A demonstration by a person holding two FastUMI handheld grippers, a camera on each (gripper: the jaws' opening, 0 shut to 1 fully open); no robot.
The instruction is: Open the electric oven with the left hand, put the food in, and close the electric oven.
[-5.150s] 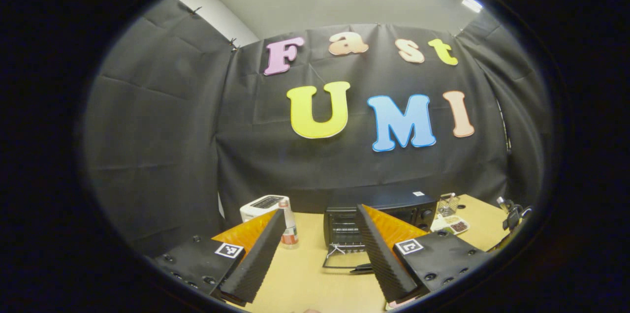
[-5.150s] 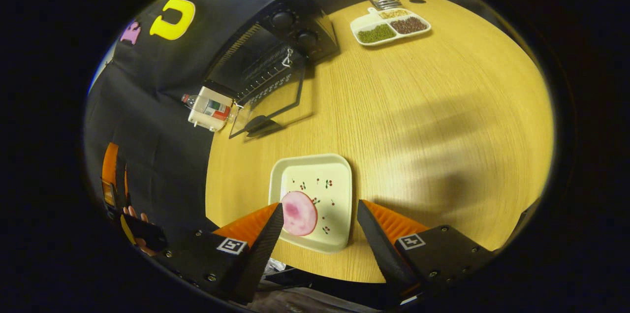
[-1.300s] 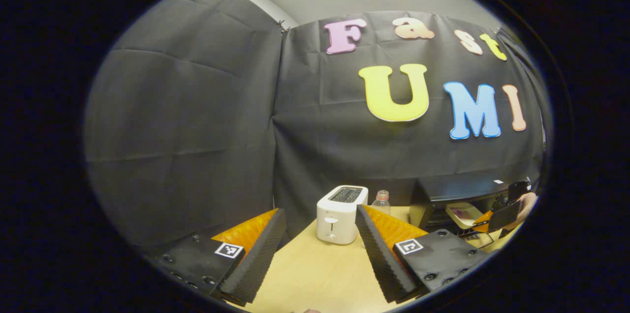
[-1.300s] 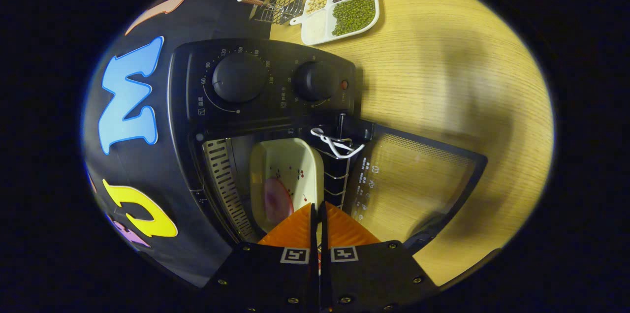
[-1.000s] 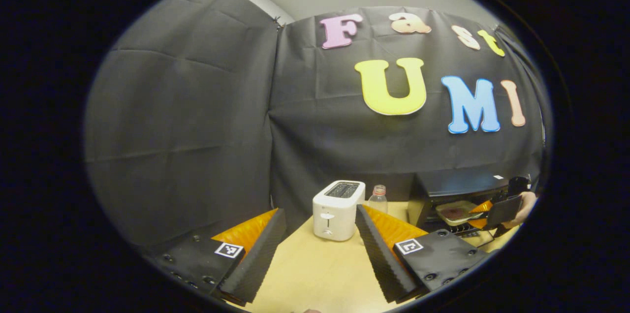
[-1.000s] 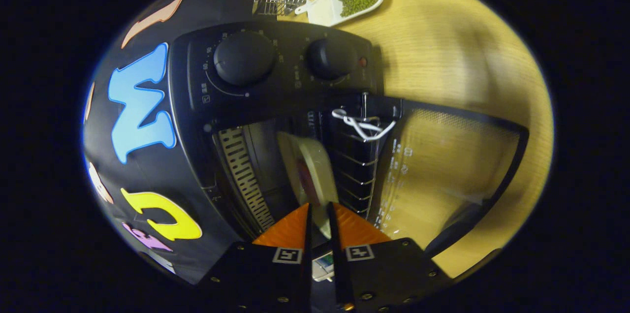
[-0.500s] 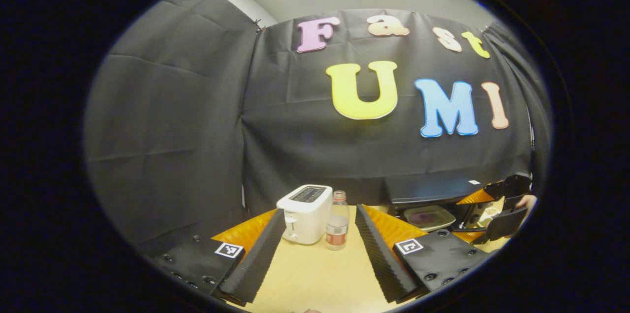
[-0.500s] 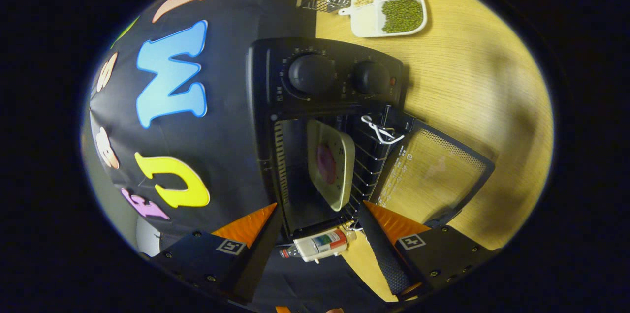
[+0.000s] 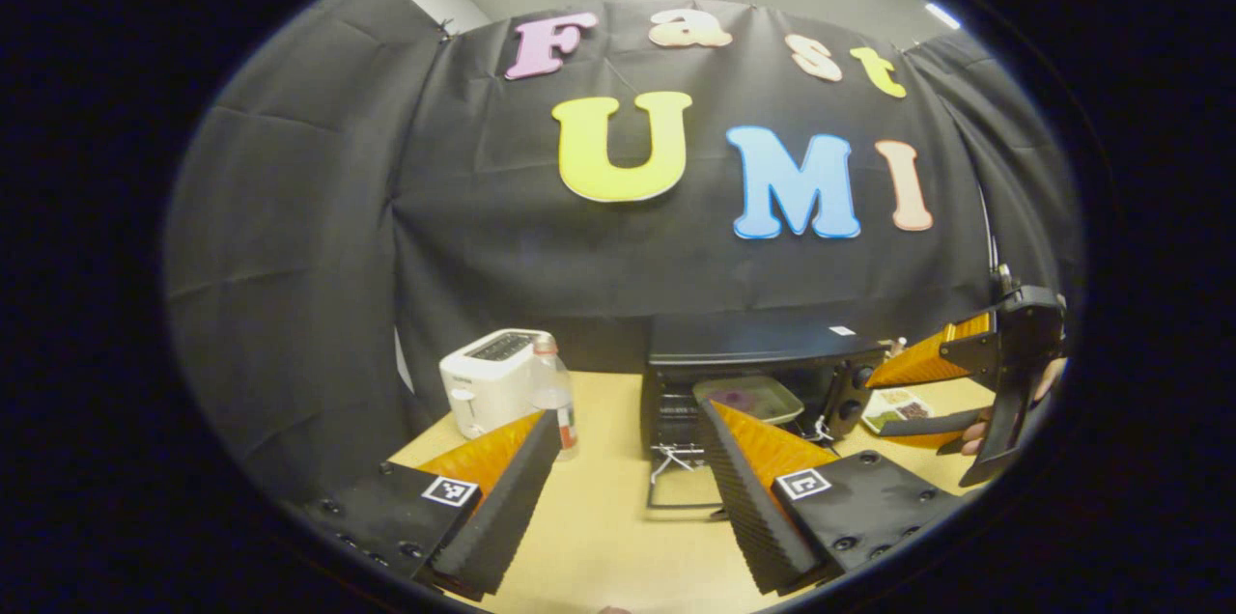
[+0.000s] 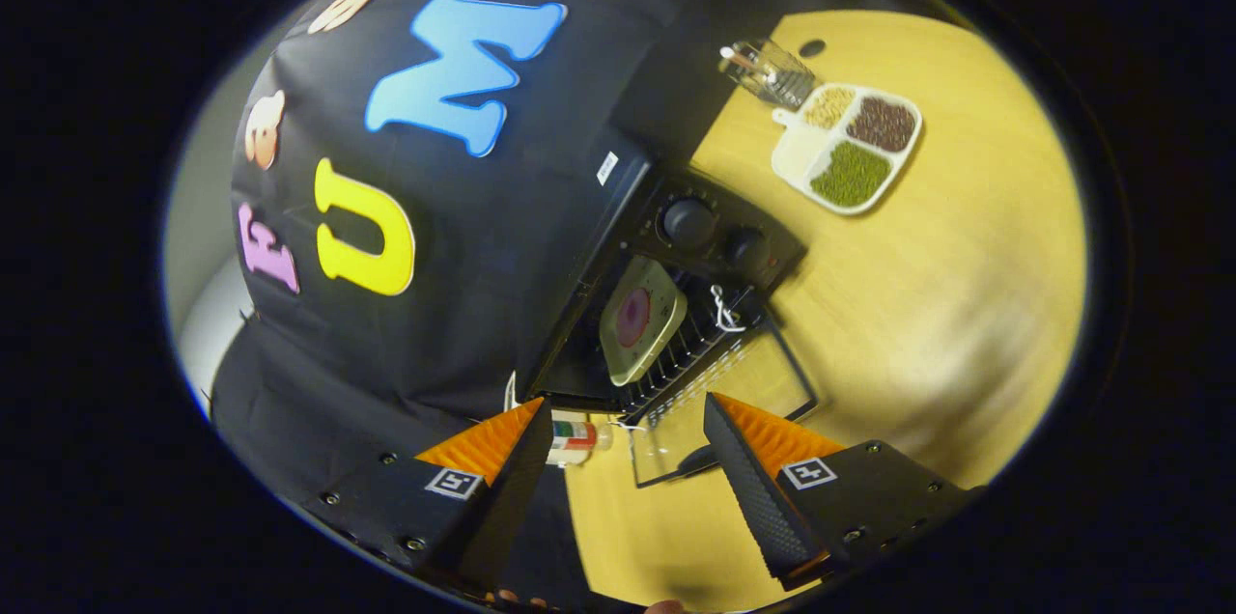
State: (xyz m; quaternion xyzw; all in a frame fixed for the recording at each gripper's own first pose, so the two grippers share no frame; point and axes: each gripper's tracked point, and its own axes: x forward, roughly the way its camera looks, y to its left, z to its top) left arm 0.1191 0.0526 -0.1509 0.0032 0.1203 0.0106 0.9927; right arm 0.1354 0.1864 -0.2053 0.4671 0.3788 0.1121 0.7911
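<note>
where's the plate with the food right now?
The plate sits on the wire rack inside the open oven, below the knobs in the right gripper view; the left gripper view shows it inside too.

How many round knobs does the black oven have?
2. Both sit side by side on the oven's control panel, next to the open door: a bigger knob and a smaller knob beside it. Others could be hidden from here.

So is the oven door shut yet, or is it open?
Open. In the right gripper view the oven door lies folded down flat on the table, with the plate of food on the rack inside the oven.
</note>
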